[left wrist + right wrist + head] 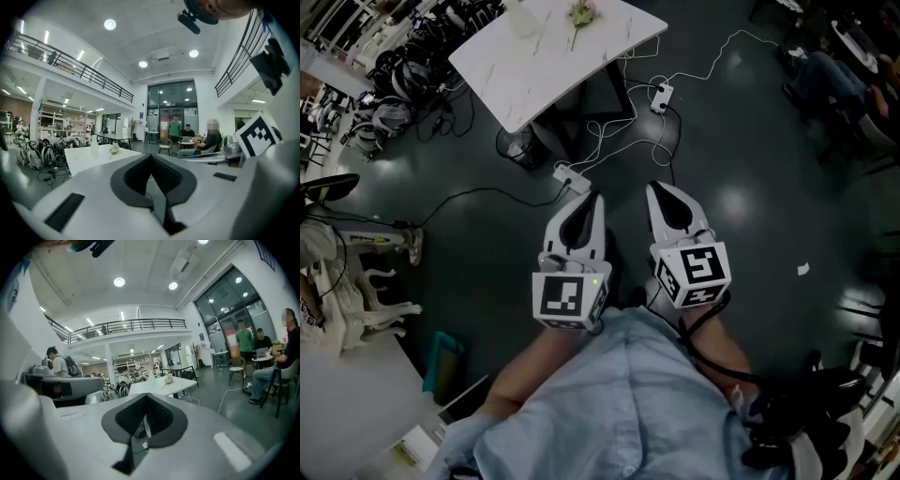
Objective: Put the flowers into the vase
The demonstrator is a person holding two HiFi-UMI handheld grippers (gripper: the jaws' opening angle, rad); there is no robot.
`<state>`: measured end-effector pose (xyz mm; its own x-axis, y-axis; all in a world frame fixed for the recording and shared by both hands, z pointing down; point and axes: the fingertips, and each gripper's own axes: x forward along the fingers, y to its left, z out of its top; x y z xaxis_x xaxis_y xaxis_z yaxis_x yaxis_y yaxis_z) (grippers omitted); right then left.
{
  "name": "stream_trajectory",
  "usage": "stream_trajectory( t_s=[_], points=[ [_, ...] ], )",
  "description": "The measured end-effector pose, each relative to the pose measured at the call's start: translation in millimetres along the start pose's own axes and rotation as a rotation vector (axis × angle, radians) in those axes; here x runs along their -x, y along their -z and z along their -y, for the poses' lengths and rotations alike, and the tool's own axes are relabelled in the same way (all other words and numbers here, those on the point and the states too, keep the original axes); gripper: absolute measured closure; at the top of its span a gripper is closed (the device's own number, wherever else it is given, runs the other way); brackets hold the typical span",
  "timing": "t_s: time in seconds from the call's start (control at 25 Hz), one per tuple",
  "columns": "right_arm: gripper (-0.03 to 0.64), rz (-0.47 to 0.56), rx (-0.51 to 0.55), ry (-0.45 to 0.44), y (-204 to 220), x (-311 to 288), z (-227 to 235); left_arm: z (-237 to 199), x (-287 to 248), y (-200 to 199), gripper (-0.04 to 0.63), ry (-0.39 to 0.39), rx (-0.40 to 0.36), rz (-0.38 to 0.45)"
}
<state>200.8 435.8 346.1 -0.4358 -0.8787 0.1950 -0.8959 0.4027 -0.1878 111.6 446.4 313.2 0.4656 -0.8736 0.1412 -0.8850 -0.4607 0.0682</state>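
Head view: left tongs (592, 199) and right tongs (658, 189) sit side by side at lower centre over the dark floor, both pressed closed, nothing in either. White surface (534, 80) is at the top of frame, well apart from both. Pale vase (523, 19) stands near its far edge, with the flower (580, 14) lying flat just right of it. Power strip (570, 177) with white cables lies on the floor in between. Left gripper view: jaws together and empty; surface (86, 159) is left of centre in the distance, with vase (94, 146) upright and flower (115, 148) beside it to the right. Right gripper view: jaws together and empty; same surface (154, 386) is just above the jaw tips, flower (168, 378) right of vase (152, 377). Read: still the approach step, no pick started. Next move: close the gap to the surface, avoid the cables, open one pair of tongs and take the flower by its stem.
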Motion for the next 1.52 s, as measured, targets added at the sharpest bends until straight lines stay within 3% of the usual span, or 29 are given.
stream_trajectory(
  t_s=[0.24,0.68,1.2,1.52],
  points=[
    [0.615,-0.027,0.013,-0.001,-10.5,-85.3,25.1,-57.4,-73.6,-3.4,0.59,-0.007,0.03,0.014],
    [0.615,-0.055,0.044,-0.037,-58.6,-244.9,39.8,-166.6,-185.4,-45.1,0.59,-0.007,0.046,0.064],
    [0.615,-0.005,0.041,0.017,-109.5,-335.8,118.5,-200.1,-283.4,-50.0,0.59,0.005,0.04,0.026],
    [0.615,-0.036,0.006,-0.049,-127.4,-433.7,183.1,-232.3,-385.1,-65.7,0.591,-0.081,0.032,-0.004]
  ],
)
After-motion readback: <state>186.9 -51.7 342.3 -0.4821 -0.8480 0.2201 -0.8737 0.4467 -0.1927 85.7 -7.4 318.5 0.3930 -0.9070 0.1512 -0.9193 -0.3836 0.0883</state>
